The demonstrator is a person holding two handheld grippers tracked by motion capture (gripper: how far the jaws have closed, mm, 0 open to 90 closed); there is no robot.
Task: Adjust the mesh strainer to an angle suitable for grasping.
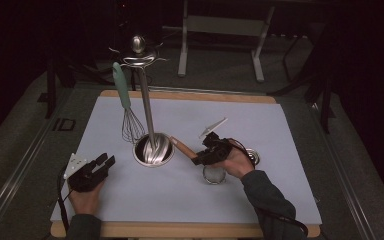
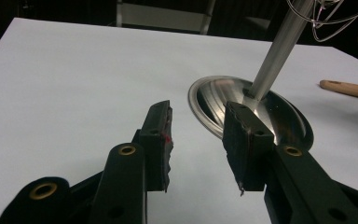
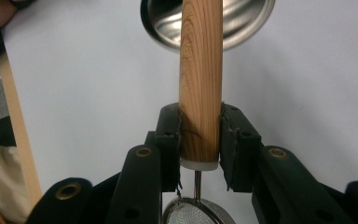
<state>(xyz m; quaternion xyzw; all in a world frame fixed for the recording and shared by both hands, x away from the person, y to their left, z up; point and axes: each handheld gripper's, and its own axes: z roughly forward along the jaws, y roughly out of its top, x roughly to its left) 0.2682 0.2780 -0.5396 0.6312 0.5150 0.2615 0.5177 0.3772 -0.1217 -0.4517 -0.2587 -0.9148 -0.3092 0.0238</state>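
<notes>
1. Strainer (image 1: 213,174): mesh bowl mostly hidden under the right hand in the high view, cut off at the bottom edge of the right gripper view.
2. Right gripper (image 3: 200,140) clamped on the strainer's wooden handle (image 3: 201,70), mid-worktop, toward the right edge.
3. Left gripper (image 2: 198,140) jaws apart, holding nothing, near the worktop's front-left corner.
4. Utensil stand (image 1: 152,149) at mid-worktop; whisk (image 1: 128,107) hangs from its top.

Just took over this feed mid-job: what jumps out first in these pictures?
The tall shiny steel utensil stand on its round base at the table's middle, with a teal-handled wire whisk hanging from it. Just right of it, the right gripper clamps the wooden handle of a small mesh strainer; the left gripper rests open at front left.
</notes>
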